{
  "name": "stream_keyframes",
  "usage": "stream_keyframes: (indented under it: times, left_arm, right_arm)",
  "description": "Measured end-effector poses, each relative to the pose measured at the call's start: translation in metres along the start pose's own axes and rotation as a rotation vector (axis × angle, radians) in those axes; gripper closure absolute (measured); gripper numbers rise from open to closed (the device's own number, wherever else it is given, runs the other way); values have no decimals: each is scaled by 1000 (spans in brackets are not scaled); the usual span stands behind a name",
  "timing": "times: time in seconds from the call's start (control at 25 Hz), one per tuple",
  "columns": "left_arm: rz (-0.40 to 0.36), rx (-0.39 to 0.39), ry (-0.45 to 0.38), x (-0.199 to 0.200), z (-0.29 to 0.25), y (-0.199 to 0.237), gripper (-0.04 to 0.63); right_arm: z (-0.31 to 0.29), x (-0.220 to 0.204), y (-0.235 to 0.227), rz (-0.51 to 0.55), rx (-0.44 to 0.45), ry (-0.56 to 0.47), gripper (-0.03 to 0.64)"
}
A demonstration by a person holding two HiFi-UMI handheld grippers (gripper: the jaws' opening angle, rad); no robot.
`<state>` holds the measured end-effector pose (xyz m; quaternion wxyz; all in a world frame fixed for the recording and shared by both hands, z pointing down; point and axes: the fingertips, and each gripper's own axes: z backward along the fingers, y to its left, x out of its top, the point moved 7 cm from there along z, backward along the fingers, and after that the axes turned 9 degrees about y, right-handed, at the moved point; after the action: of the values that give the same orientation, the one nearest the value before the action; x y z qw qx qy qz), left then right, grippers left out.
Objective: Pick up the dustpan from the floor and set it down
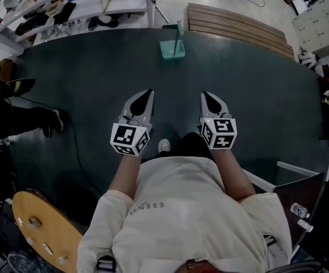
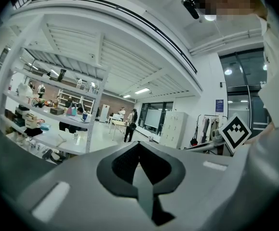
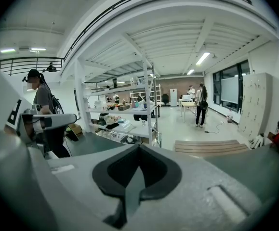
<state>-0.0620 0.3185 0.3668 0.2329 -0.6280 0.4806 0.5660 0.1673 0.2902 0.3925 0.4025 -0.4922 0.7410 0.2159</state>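
Bare dark mat stretches wide on the near side of the dustpan, leaving an open lane to it from the front. Just behind and right of the dustpan lies a slatted wooden platform. Behind and left, a white shelf rack crowds in. Well to the dustpan's near left, a bystander's shoe and a thin cable rest on the mat.

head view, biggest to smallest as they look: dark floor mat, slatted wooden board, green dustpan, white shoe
1. dark floor mat
2. slatted wooden board
3. green dustpan
4. white shoe, smallest though nearer the camera
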Motion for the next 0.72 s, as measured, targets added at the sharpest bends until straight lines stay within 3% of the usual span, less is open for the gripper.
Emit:
stream_keyframes:
  times: [0.32, 0.72]
  left_arm:
    - [17, 21, 21, 8, -29, 41, 580]
    - [47, 47, 8, 49, -142, 114, 580]
  right_arm:
    - [-59, 28, -1, 5, 38, 33, 624]
    - [-182, 107, -60, -6, 53, 78, 624]
